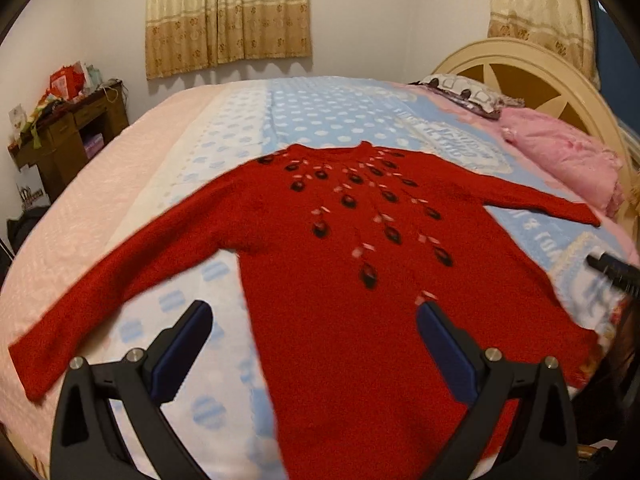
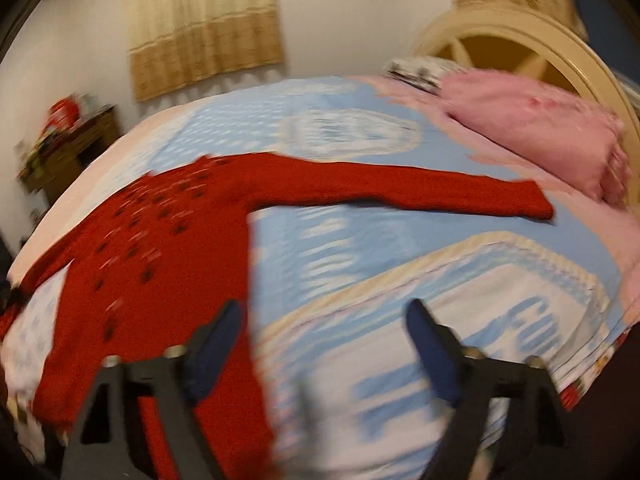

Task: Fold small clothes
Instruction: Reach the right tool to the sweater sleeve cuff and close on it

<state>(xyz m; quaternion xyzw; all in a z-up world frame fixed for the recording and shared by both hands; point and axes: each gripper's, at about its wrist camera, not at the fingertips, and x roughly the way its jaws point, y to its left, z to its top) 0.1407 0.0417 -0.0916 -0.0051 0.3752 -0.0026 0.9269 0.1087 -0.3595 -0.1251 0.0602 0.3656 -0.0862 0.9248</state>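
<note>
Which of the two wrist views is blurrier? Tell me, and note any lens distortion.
Right wrist view: heavy motion smear across the red sweater, blue bedspread and the right gripper. Left wrist view: mostly sharp, with slight softness on the sweater's pattern and the left gripper. Both views: fisheye bulge bows the bed and the headboard, with dark corners.

The left gripper (image 1: 314, 320) has its two fingers spread wide and holds nothing. The right gripper (image 2: 324, 320) is also spread wide, with nothing between its fingers.
</note>
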